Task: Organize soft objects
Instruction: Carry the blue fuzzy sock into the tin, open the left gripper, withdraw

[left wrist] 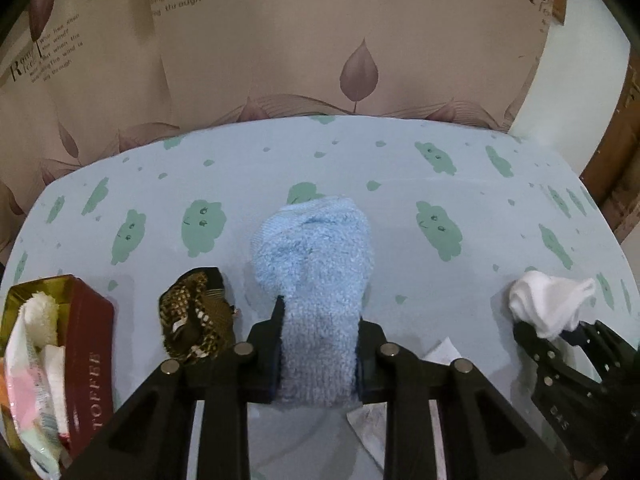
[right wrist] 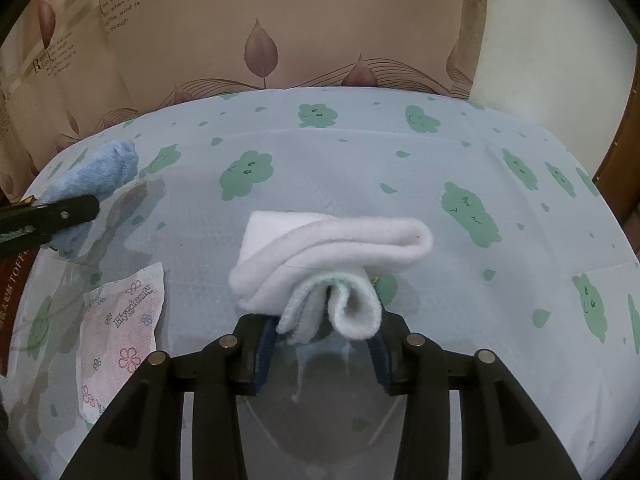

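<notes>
While left jaws clamp the blue sock [left wrist: 316, 280], right jaws pinch the white cloth [right wrist: 324, 264].

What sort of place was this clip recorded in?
Probably a home room: a table under a blue cloud-print cover, a leaf-print curtain behind it, and a red toffee tin stuffed with small cloths.

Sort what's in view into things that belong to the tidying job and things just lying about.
Job:
- fluffy blue sock, in left gripper
- folded white sock, in right gripper
- red TOFFEE tin holding soft cloths
- brown patterned fabric bundle

Lying about:
- flowered Hygiene tissue packet
- leaf-print curtain
</notes>
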`<state>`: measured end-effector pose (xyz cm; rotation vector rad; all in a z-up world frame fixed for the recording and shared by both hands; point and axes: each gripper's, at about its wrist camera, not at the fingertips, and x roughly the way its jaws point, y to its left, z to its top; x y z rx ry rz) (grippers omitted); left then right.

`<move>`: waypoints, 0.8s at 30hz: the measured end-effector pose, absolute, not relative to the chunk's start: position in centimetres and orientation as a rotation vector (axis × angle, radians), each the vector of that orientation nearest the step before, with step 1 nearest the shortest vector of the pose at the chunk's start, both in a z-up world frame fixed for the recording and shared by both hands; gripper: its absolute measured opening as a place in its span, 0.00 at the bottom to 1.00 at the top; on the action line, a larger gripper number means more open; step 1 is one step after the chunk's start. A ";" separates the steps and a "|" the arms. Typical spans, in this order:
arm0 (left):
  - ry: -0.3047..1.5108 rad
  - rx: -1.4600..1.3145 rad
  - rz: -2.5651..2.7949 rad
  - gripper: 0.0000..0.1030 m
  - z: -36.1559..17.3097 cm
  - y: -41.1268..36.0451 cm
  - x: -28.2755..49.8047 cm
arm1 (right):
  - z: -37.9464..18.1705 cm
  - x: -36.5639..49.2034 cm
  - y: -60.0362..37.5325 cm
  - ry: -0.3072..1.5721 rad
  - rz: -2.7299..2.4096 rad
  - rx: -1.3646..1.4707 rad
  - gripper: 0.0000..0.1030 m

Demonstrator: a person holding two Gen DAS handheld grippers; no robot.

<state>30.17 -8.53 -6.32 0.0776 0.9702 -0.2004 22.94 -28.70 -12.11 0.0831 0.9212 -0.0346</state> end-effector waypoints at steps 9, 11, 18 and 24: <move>0.978 0.076 -0.212 0.25 -4.8 -7.6 28.1 | -12.1 23.0 -28.7 0.922 -0.038 0.077 0.39; 0.984 0.074 -0.210 0.25 -4.6 -7.2 27.6 | -12.2 23.0 -28.6 0.922 -0.039 0.075 0.39; 0.994 0.038 -0.229 0.25 -3.0 -5.7 26.1 | -12.2 22.9 -28.5 0.922 -0.042 0.068 0.39; 0.973 0.031 -0.229 0.25 -0.8 -4.2 24.8 | -12.1 22.9 -28.5 0.922 -0.042 0.068 0.39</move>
